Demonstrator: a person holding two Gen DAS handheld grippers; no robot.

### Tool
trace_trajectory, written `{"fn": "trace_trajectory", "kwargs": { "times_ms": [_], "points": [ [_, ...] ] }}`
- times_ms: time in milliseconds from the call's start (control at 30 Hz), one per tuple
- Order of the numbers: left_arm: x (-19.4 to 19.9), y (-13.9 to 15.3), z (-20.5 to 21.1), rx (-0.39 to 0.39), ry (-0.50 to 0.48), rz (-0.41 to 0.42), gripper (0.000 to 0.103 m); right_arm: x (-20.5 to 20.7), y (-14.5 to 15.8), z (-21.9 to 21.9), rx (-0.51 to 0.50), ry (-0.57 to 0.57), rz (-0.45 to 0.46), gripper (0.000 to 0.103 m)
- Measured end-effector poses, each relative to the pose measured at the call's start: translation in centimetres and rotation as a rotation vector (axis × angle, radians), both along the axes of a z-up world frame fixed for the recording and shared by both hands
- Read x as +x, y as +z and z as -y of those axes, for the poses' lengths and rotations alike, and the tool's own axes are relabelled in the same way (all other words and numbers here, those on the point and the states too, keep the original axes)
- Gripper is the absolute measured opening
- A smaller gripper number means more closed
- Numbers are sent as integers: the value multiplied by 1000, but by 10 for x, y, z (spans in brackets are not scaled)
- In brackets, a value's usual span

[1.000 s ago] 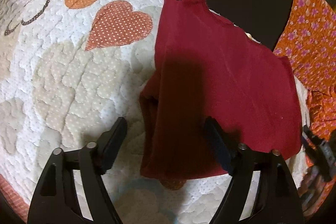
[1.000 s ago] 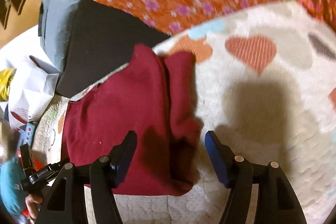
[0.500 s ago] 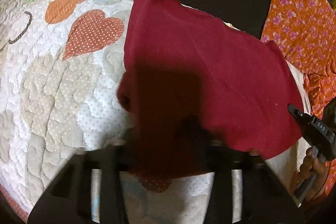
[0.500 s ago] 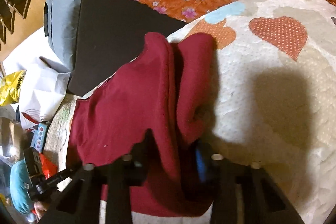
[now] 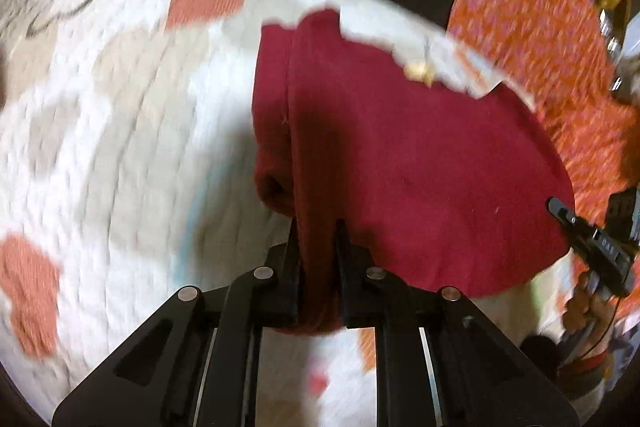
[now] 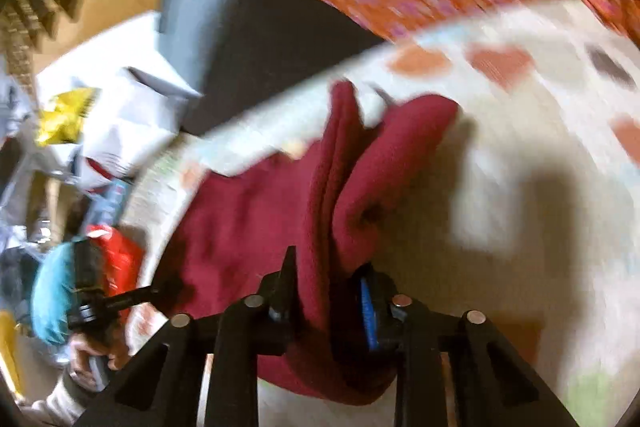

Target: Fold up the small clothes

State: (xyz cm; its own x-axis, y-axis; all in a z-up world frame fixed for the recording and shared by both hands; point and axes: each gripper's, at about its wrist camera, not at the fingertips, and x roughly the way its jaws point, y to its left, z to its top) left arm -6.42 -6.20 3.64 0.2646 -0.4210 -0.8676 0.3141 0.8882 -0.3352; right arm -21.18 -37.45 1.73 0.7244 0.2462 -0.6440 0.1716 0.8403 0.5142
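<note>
Left wrist: both claws clamp red garment; lettering unreadable.

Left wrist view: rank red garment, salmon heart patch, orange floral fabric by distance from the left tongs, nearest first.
1. Red garment: clamped in the left tongs, spreading ahead and right.
2. Salmon heart patch: on the quilt, beyond, upper left.
3. Orange floral fabric: past the quilt's edge, upper right.
</note>
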Motion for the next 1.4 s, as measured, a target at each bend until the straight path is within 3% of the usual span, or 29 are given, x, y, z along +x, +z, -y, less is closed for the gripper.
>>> {"fn": "trace_trajectory", "kwargs": {
  "times_ms": [67, 100, 233, 300, 400, 600, 767, 867, 967, 1033, 1100, 1200, 1267, 1333, 1367, 1400],
  "points": [
    [-5, -9, -6, 37, 46, -9, 12, -7, -19, 6, -75, -65, -138, 35],
    [-5, -8, -10, 18, 60, -16, 12, -13, -17, 10, -99, -100, -154, 35],
    [-8, 14, -26, 15, 133, 84, 14, -37, 32, 11, -74, -120, 47, 35],
    [-9, 18, -30, 40, 153, 126, 24, -27, 54, -7, -123, -82, 108, 35],
    [-8, 14, -24, 38, 131, 100, 28, 16, 56, -40, -110, 10, 101, 35],
    [-9, -3, -11, 129, 114, 95, 28, 112, 40, -132, -42, 203, 93, 35],
    [-1, -4, -21, 87, 143, 57, 31, 201, 15, -209, -124, 320, 16, 34],
    [4, 5, -28, 81, 150, 75, 31, 244, -25, -227, -189, 305, -145, 34],
    [7, 12, -38, 100, 176, 99, 31, 242, -20, -223, -175, 282, -132, 34],
    [8, 10, -42, 100, 187, 98, 31, 231, -9, -223, -186, 281, -115, 59],
    [12, 8, -48, 95, 211, 61, 31, 224, -3, -228, -211, 274, -103, 68],
    [13, 18, -58, 64, 238, 85, 31, 229, -8, -255, -258, 315, -158, 70],
    [11, 29, -68, 79, 272, 146, 31, 234, -22, -275, -385, 312, -210, 72],
    [9, 36, -77, 98, 311, 188, 31, 237, -34, -293, -510, 311, -200, 82],
    [11, 38, -83, 106, 337, 201, 31, 236, -37, -297, -555, 316, -183, 81],
    [12, 39, -86, 101, 346, 198, 31, 235, -39, -300, -597, 322, -170, 73]
  ]
}}
